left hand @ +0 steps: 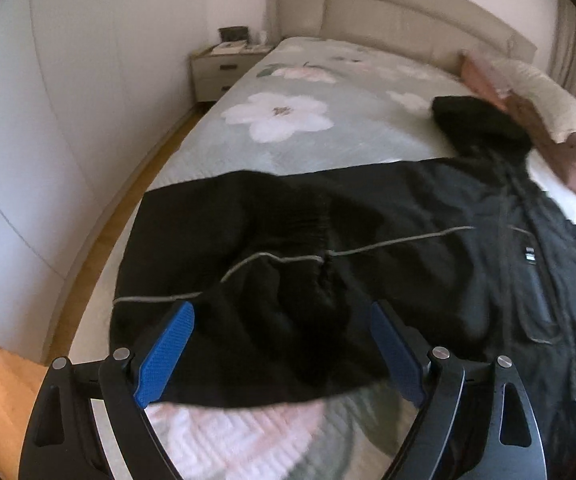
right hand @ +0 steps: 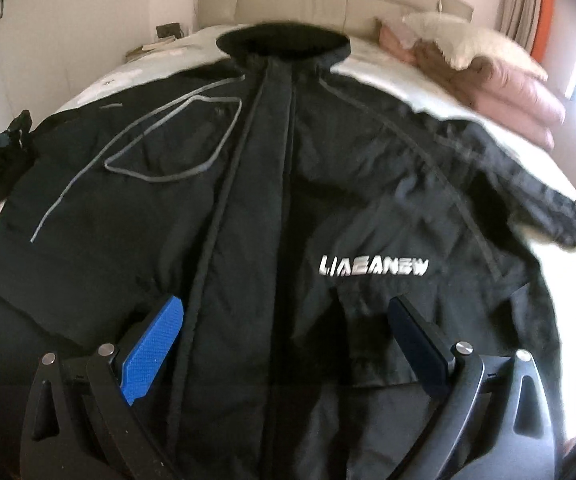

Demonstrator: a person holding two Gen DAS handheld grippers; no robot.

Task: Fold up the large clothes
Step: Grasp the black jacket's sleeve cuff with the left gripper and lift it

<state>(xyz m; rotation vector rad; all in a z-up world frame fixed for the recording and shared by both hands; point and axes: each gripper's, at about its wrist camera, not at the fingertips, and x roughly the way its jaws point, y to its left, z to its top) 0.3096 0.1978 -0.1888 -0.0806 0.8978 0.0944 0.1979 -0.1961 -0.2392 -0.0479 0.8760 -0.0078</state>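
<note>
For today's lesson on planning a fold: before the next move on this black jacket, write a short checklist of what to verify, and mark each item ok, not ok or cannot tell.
1. Jacket lies front up on the bed, collar toward the headboard: ok.
2. Left gripper open, with the sleeve cuff between its fingers: ok.
3. Right gripper open over the jacket's front, holding nothing: ok.
4. Left sleeve already folded across the chest: not ok; it lies out to the side.
5. Fabric smooth: not ok; wrinkles show around the chest lettering.
6. Fold area free of the pile of bedding: ok; it lies by the right shoulder.
</note>
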